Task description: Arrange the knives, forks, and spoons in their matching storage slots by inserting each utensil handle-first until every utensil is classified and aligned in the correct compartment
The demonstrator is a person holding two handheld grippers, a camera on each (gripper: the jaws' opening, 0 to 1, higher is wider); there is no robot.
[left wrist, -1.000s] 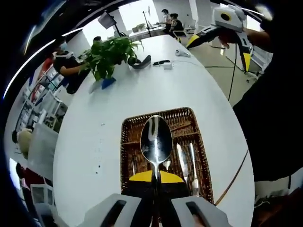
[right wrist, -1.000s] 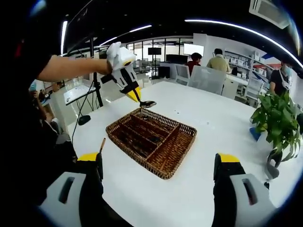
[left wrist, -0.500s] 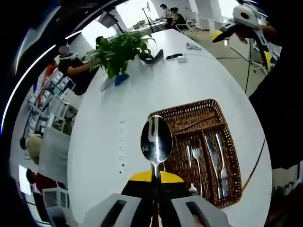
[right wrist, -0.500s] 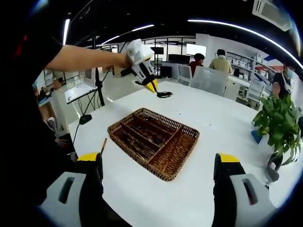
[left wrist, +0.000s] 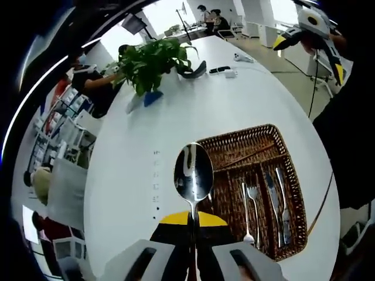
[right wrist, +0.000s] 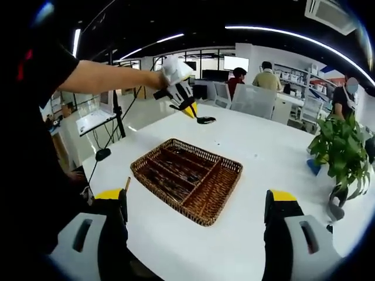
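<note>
Above wicker tray [left wrist: 258, 140], off its side: left gripper [left wrist: 193, 249] fingers clamped on spoon [left wrist: 193, 175], bowl outward. Fork [left wrist: 252, 202], knives [left wrist: 278, 202] already slotted. Right gripper [right wrist: 196, 225] fingers wide apart, empty, near tray's short end. Spoon unplaced; looks near-finished.

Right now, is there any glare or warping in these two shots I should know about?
Left gripper view: the spoon bowl mirrors bright ceiling light, windows at top blow out white, and the table bulges into an oval. Right gripper view: ceiling strip lights bend into arcs; the basket stays evenly lit and sharp.
</note>
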